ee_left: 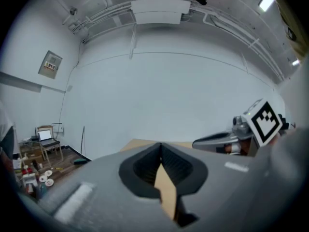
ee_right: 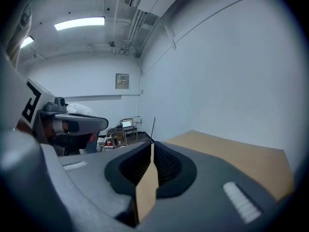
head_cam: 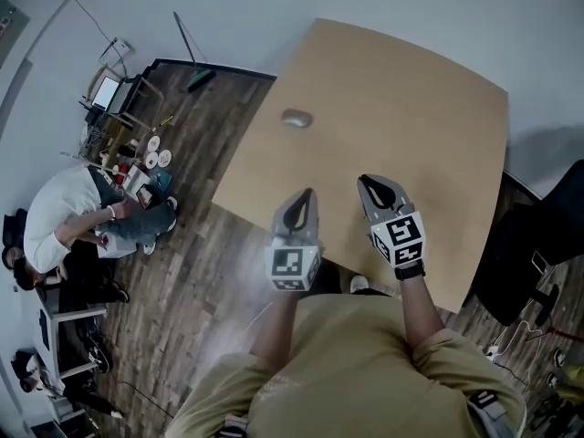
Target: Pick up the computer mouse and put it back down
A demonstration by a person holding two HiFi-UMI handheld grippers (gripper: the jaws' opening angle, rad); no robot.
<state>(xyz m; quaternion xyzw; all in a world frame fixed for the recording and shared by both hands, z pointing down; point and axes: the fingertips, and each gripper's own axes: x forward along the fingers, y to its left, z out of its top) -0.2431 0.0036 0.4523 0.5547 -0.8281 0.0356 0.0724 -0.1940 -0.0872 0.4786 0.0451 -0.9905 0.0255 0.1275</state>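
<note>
Well ahead on the surface point(head_cam: 429, 108), the computer mouse point(head_cam: 296, 118) is lying crosswise, nearer my left gripper point(head_cam: 304, 193) than my right gripper point(head_cam: 366, 182), and I'm holding both clenched and empty.

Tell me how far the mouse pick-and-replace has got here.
Nothing looks done: the computer mouse lies untouched at the table's far side. In hand: nothing; left tongs and right tongs are closed, empty, over the near edge. Left: reach, lift, set down.
</note>
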